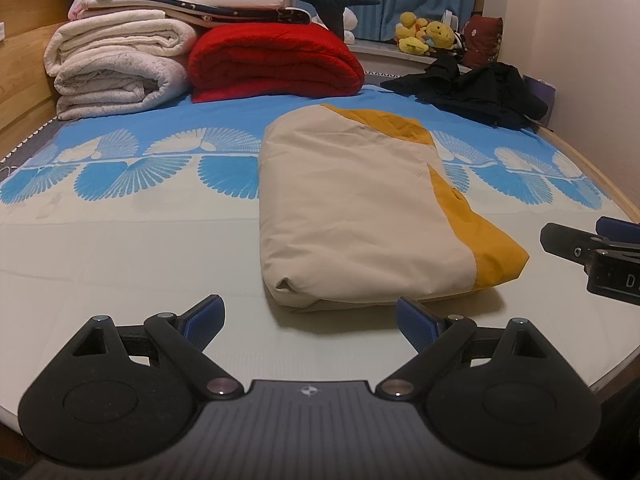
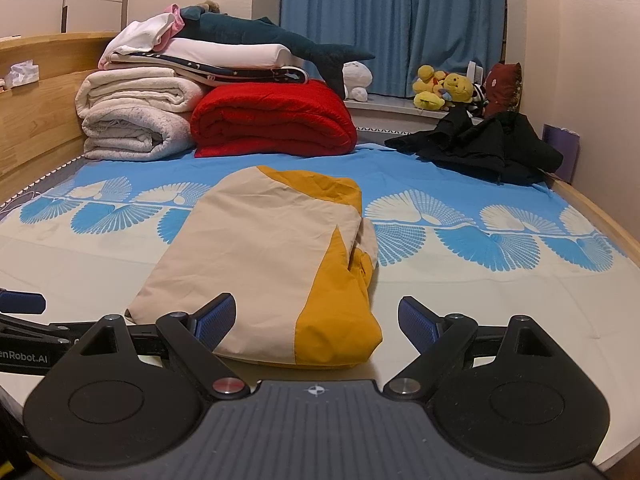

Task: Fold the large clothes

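Note:
A beige and mustard-yellow garment (image 1: 360,208) lies folded into a long packet on the bed; it also shows in the right wrist view (image 2: 272,264). My left gripper (image 1: 310,320) is open and empty, just in front of the packet's near end. My right gripper (image 2: 316,320) is open and empty, its jaws on either side of the packet's near yellow corner without touching it. The right gripper shows at the right edge of the left wrist view (image 1: 592,244), beside the packet. The left gripper shows at the left edge of the right wrist view (image 2: 22,304).
The bed sheet (image 1: 140,240) is white with a blue fan pattern. Folded white blankets (image 1: 116,64) and a red blanket (image 1: 276,64) are stacked at the headboard. A crumpled black garment (image 1: 476,92) lies at the far right. Plush toys (image 1: 424,32) sit on the windowsill.

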The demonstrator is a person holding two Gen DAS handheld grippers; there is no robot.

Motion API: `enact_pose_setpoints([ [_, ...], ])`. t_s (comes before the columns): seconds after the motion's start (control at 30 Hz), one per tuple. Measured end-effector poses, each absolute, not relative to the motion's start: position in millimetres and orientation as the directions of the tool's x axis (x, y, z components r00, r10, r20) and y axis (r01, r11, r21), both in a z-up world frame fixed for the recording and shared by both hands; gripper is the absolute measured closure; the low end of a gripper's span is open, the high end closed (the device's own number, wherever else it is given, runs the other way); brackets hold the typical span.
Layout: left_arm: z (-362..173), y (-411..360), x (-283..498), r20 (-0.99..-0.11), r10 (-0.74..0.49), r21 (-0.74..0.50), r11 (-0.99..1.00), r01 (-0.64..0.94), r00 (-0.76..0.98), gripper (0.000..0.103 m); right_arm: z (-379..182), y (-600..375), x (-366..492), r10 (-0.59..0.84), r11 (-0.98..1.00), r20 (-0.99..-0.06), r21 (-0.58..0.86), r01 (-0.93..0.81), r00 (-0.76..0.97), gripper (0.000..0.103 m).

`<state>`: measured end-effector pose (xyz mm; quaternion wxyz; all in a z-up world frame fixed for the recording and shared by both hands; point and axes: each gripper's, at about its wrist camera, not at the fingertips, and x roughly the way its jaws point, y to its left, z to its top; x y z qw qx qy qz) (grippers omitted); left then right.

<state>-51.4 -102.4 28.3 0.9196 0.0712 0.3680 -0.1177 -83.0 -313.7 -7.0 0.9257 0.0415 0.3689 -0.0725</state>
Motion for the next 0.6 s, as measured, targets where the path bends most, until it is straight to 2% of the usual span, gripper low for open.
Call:
enact_pose_setpoints([
  [0.6, 29.4, -108.0, -52.1, -0.685, -0.168, 0.047, 0.961, 0.273, 0.709, 0.008, -6.6, -313.6, -83.3, -0.090, 0.988, -0.689, 0.028, 0.150, 0.719, 0.014],
])
